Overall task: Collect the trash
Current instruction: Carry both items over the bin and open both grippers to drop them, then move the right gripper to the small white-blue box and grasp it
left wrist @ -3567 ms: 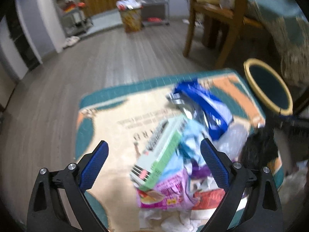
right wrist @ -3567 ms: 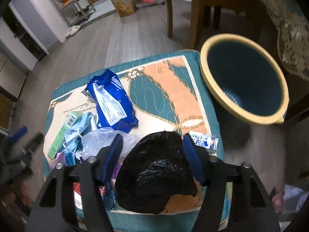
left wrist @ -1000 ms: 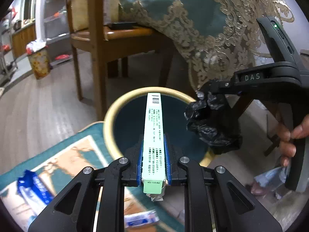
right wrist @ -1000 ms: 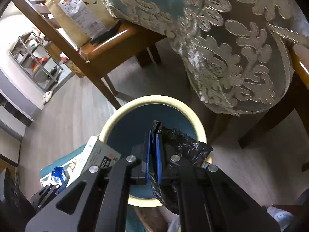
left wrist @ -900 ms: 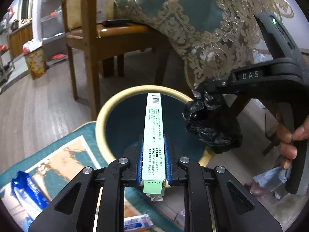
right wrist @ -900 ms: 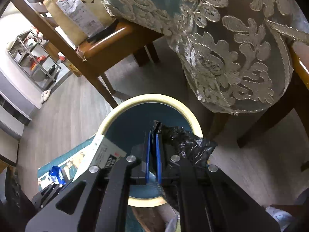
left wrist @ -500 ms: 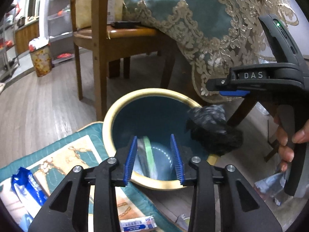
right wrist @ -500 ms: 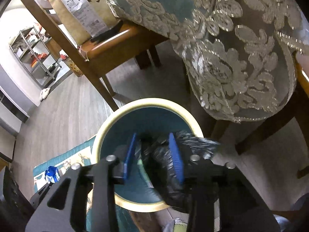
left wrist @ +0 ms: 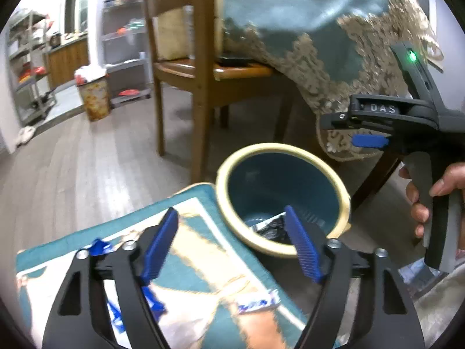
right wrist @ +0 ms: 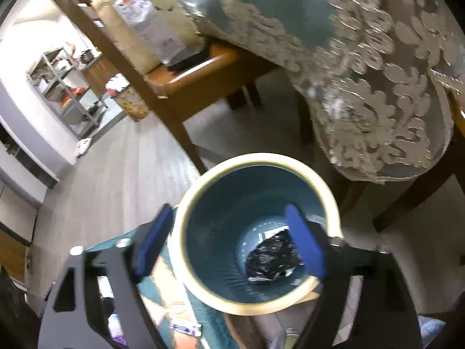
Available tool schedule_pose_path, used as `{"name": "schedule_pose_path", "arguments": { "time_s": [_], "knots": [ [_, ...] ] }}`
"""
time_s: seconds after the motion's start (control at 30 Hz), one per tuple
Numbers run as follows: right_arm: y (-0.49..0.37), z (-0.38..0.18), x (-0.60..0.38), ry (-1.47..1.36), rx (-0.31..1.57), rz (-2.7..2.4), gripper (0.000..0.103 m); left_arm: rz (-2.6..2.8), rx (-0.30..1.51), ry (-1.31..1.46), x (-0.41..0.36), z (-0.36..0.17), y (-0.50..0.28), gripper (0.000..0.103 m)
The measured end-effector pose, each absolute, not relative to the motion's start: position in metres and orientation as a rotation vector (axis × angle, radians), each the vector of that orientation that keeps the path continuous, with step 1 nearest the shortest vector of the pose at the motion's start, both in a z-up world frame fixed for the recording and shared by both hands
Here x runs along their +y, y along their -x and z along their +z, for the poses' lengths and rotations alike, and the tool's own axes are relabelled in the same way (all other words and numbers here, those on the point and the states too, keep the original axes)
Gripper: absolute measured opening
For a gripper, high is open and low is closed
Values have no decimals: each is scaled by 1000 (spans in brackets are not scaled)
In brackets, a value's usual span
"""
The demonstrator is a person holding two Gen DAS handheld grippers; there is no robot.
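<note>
A teal bin with a cream rim [left wrist: 343, 192] [right wrist: 255, 158] stands on the floor beside a patterned mat [left wrist: 203, 264]. A crumpled black bag [right wrist: 271, 257] lies at the bin's bottom, also showing in the left wrist view [left wrist: 270, 229]. My left gripper [left wrist: 232, 244] is open and empty over the mat's edge, just left of the bin. My right gripper [right wrist: 229, 244] is open and empty above the bin mouth; its body [left wrist: 407, 122] shows at the right in the left wrist view. A small white-and-blue wrapper [left wrist: 255, 302] and blue packaging [left wrist: 151, 302] lie on the mat.
A wooden chair [left wrist: 200, 67] stands just behind the bin. A table with a teal, lace-edged cloth [left wrist: 319, 29] [right wrist: 377, 72] hangs over to the right. Metal shelves [left wrist: 122, 40] and a patterned bin [left wrist: 94, 99] stand far back on the wooden floor.
Both grippers opened wide and pulled back. The green box and black bag dropped into the bin; the bag now lies at its bottom.
</note>
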State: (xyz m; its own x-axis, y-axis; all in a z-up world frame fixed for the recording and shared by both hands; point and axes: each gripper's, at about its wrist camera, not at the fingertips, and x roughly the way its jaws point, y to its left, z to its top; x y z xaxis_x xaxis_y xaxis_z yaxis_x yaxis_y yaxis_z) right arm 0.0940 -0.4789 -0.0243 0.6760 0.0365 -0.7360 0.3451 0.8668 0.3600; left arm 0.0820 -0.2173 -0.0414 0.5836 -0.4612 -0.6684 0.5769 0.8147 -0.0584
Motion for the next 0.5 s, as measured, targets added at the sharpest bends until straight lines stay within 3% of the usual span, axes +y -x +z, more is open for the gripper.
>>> {"name": "schedule_pose_path", "arguments": {
  "time_s": [0.13, 0.5],
  "knots": [
    [-93, -18, -462, -482, 812, -152, 93, -554, 711, -157, -185, -23, -74, 89],
    [-88, -9, -409, -430, 824, -67, 97, -344, 633, -210, -58, 38, -69, 95]
  ]
}}
